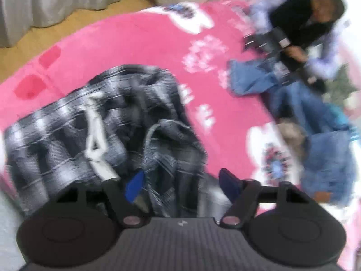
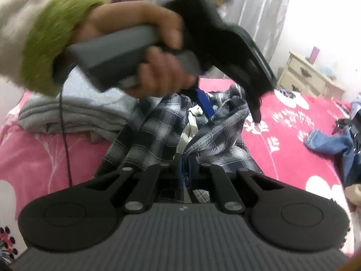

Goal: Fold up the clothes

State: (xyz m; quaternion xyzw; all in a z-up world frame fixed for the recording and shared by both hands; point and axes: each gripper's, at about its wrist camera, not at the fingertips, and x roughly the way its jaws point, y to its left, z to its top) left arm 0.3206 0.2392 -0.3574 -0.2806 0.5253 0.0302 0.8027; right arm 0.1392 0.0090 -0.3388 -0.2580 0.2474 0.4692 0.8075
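Note:
A crumpled black-and-white plaid garment [image 1: 67, 135] with a white drawstring [image 1: 96, 131] lies on a pink floral bedspread [image 1: 135, 45]. My left gripper [image 1: 181, 183] is open, its blue pads spread wide over the near edge of the cloth. The right wrist view shows the same plaid garment [image 2: 158, 126] bunched up in the middle of the bed. My right gripper [image 2: 186, 166] is shut on a fold of it, low at the near edge. A hand [image 2: 158, 72] in a green-cuffed sleeve holds the left gripper [image 2: 230, 108] above the cloth, fingers apart and pointing down.
Folded grey clothes [image 2: 74, 113] are stacked left of the plaid garment. Another person [image 1: 315, 22] sits at the far side of the bed with grippers over blue jeans [image 1: 248, 79]. A cream dresser [image 2: 311, 76] stands by the curtain [image 2: 255, 11]. Wooden floor [image 1: 22, 52] lies beyond the bed.

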